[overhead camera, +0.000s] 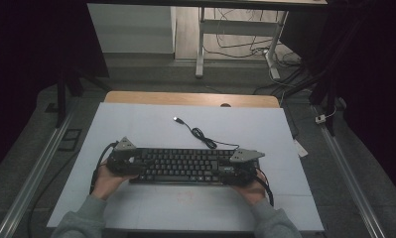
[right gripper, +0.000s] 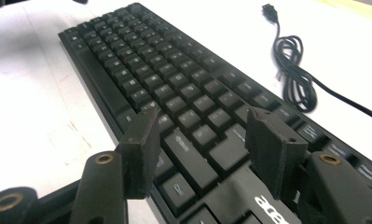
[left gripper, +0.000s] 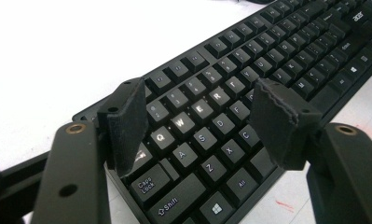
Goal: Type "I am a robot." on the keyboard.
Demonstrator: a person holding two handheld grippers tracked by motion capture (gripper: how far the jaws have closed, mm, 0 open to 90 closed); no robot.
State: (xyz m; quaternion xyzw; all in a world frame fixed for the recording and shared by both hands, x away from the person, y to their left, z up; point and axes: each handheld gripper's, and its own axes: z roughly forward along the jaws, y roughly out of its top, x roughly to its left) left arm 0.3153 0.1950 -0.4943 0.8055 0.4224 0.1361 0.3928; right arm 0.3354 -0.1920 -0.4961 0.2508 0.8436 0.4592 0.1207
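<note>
Black keyboard (overhead camera: 183, 166) flat on white counter (overhead camera: 136, 124). Left gripper (left gripper: 200, 121) and right gripper (right gripper: 207, 149) over its ends, fingers spread apart, gripping nothing.

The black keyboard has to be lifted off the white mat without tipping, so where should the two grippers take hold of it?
Grip the flat black plastic keyboard at its two short ends, left gripper from the left, right gripper from the right. It is long, thin and lies flat, so end grips should keep it level. Both grippers hover open over the end keys. Mind the coiled black USB cable behind.
</note>
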